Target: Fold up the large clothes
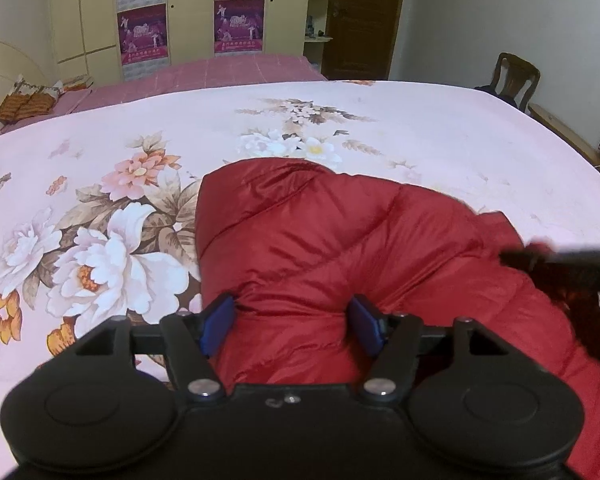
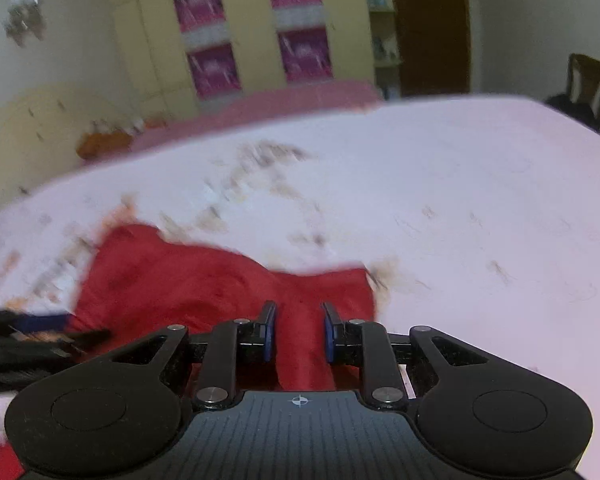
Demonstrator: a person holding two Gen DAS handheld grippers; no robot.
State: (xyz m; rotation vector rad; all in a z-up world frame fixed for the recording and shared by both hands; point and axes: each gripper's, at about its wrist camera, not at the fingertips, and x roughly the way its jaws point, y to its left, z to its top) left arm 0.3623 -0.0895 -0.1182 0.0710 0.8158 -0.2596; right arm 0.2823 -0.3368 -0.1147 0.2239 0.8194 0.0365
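Observation:
A red padded jacket (image 1: pixel 340 240) lies bunched on the floral bedspread (image 1: pixel 100 208). My left gripper (image 1: pixel 292 322) has its blue-padded jaws around a fold of the jacket, with the puffy fabric filling the gap. My right gripper (image 2: pixel 298 330) also has a strip of the red jacket (image 2: pixel 204 280) between its jaws; this view is motion-blurred. The right gripper shows as a dark blurred bar (image 1: pixel 560 260) at the right edge of the left wrist view, and the left gripper (image 2: pixel 28 332) shows at the left edge of the right wrist view.
The bed's pale pink cover (image 2: pixel 480 200) stretches far and right of the jacket. A second bed with a pink blanket (image 1: pixel 228 74), a yellow wardrobe (image 1: pixel 188 12), a brown door (image 1: pixel 360 16) and a wooden chair (image 1: pixel 514 78) stand behind.

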